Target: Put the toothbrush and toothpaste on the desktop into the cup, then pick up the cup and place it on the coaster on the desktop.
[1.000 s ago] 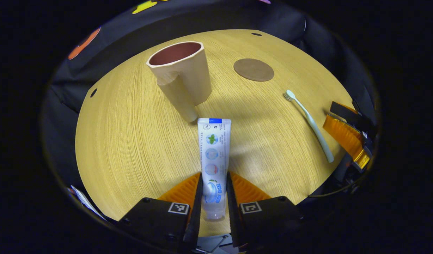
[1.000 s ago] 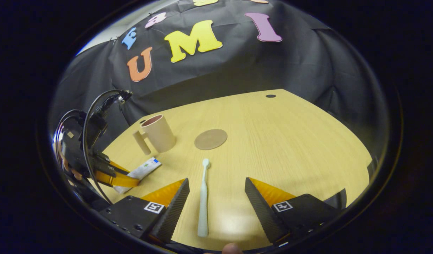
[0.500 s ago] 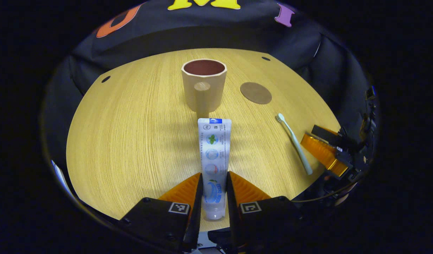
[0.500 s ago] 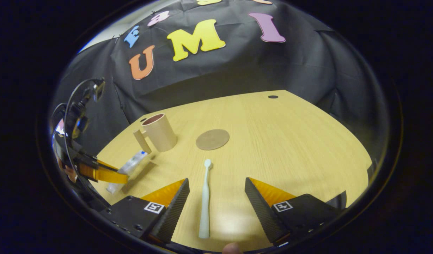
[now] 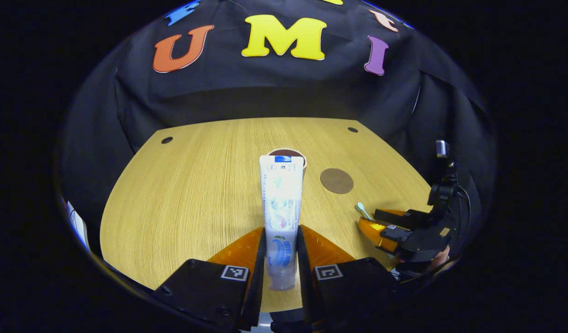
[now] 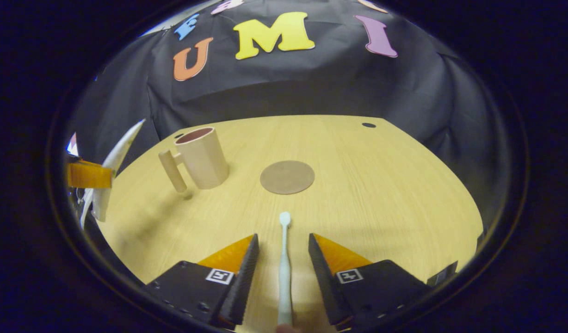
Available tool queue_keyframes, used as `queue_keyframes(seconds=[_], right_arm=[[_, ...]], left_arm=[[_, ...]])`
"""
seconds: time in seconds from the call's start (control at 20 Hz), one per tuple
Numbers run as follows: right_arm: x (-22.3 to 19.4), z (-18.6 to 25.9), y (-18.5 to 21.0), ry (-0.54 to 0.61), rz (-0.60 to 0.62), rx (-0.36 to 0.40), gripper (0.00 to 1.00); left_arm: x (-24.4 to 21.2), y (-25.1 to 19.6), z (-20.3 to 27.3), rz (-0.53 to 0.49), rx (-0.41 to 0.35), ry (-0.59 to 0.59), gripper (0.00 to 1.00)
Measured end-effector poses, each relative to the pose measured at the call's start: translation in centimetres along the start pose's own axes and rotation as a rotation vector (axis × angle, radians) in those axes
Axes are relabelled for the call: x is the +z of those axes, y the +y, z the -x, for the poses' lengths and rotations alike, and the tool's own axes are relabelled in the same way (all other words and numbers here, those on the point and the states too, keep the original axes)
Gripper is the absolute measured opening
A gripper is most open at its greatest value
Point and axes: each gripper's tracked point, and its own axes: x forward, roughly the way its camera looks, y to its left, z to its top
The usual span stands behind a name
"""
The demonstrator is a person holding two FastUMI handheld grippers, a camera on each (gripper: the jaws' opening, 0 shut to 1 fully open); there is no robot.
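Your left gripper (image 5: 281,240) has both fingers pinching the paste (image 5: 281,203) near its cap end, and it's lifted off the desk (image 5: 196,194). In the left gripper view the tube covers most of the cup (image 5: 286,153), so you can't see inside from there. In the right gripper view the cup interior looks empty. The coaster (image 6: 287,176) sits bare just right of the cup. Your right gripper (image 6: 279,252) is spread around the brush (image 6: 284,259), not touching it; the brush lies flat, head pointing at the coaster.
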Motion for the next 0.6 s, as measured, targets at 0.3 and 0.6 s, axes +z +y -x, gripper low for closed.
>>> queue_keyframes(seconds=[0.3,0.6], right_arm=[[0.1,-0.4,0.2,0.003,-0.048,0.034,0.11],[1.2,1.0,0.3,-0.019,-0.095,0.113,0.0]], left_arm=[[4.2,0.9,1.1,0.001,0.025,-0.142,0.38],[8.0,0.2,0.1,-0.005,0.036,-0.258,0.37]])
